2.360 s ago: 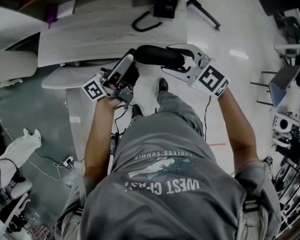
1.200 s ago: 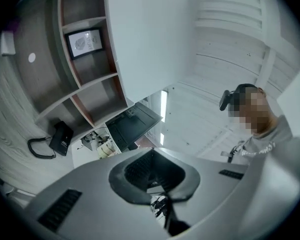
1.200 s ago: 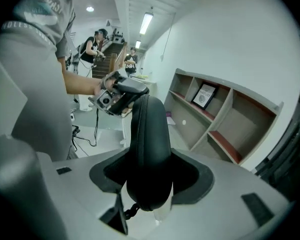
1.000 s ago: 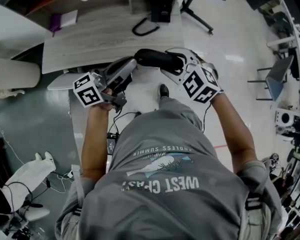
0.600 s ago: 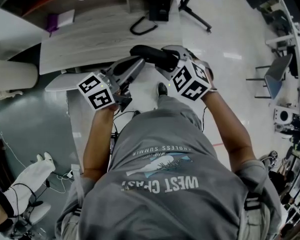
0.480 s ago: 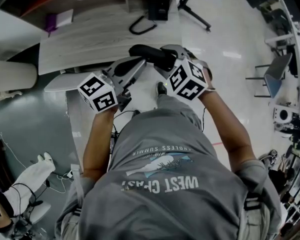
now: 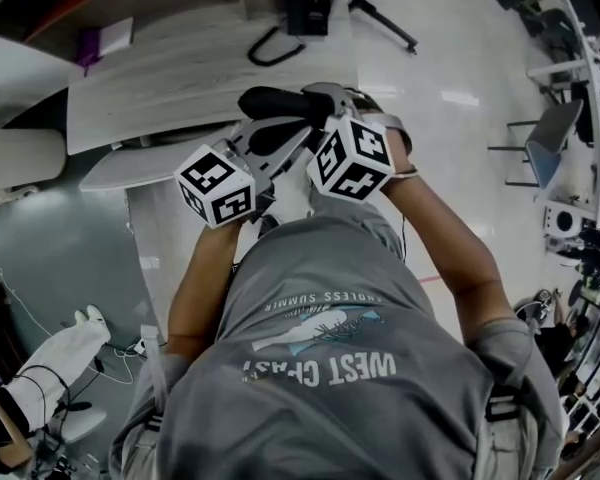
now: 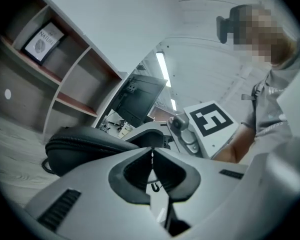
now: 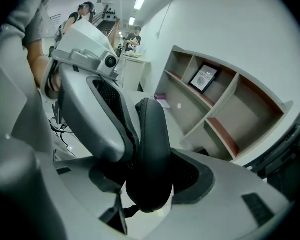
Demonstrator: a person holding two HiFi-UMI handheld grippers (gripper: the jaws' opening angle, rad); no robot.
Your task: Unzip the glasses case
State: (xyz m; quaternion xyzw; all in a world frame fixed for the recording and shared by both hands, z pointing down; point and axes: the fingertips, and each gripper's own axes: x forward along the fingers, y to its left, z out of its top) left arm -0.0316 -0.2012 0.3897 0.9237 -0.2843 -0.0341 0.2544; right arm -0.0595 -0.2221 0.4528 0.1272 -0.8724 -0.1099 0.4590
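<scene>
A black oval glasses case (image 7: 270, 101) hangs in the air above the floor, clamped at one end in my right gripper (image 7: 325, 108). In the right gripper view the case (image 9: 150, 154) stands on edge between the two wide-set pads, with a thin black cord below it. My left gripper (image 7: 300, 136) lies along the case's side, close against the right gripper. In the left gripper view its jaws (image 8: 151, 156) are pressed together on a small dark zipper pull. The case's zipper line (image 8: 85, 143) runs off to the left.
A grey wood-grain desk (image 7: 170, 68) lies ahead with a black cable loop (image 7: 275, 43) on it. Behind it stands a shelf unit holding a framed picture (image 9: 204, 78). Two people (image 9: 82, 11) stand far off. Chairs and stands line the right side.
My left gripper has swung to the right along the case until its marker cube sits next to the right one. The right gripper and the case have shifted a little left.
</scene>
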